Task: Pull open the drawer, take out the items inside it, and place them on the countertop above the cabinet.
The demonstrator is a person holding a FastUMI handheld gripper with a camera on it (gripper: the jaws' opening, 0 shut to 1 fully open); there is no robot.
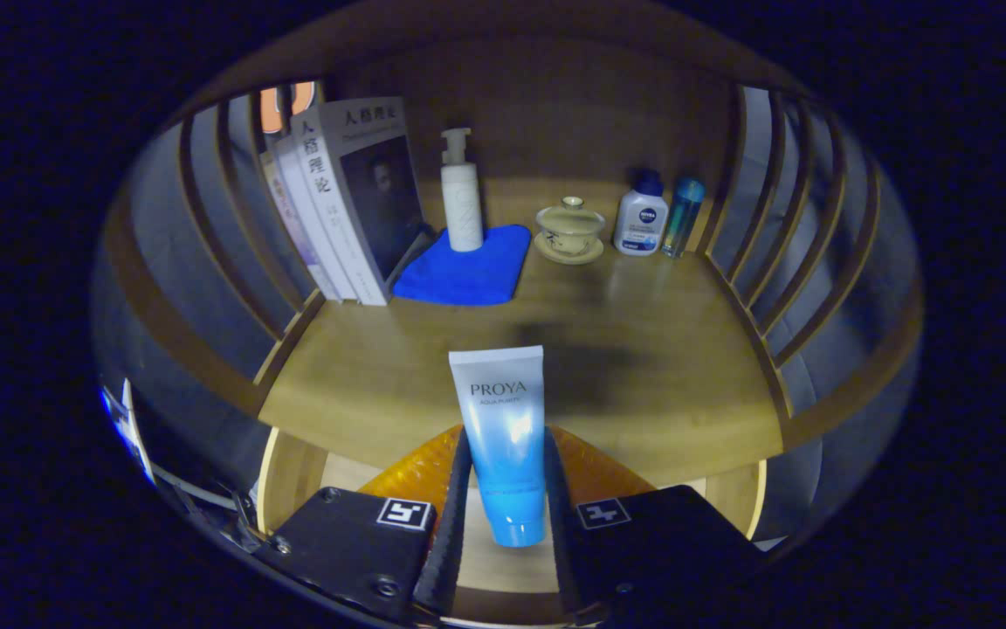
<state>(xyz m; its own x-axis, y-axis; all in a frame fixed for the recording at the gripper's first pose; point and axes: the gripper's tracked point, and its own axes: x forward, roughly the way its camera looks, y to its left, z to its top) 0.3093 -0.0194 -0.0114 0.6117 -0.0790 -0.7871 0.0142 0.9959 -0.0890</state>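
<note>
Over the wooden desk (363, 384) with slatted sides, the tongs (507, 489) pinch a tube (503, 428) upright, cap down

The gripper (507, 489) has both fingers (455, 489) pressed on a blue-and-white tube (503, 437), held cap down over the open drawer (293, 476), where an orange packet (416, 472) lies. Beyond the fingers, the wooden worktop (643, 367) carries leaning books (354, 201), a white pump bottle (461, 192) standing on a blue cloth (468, 271), a lidded cup on a saucer (569, 231), a small white bottle (641, 218) and a slim blue bottle (683, 217) just beside it.
</note>
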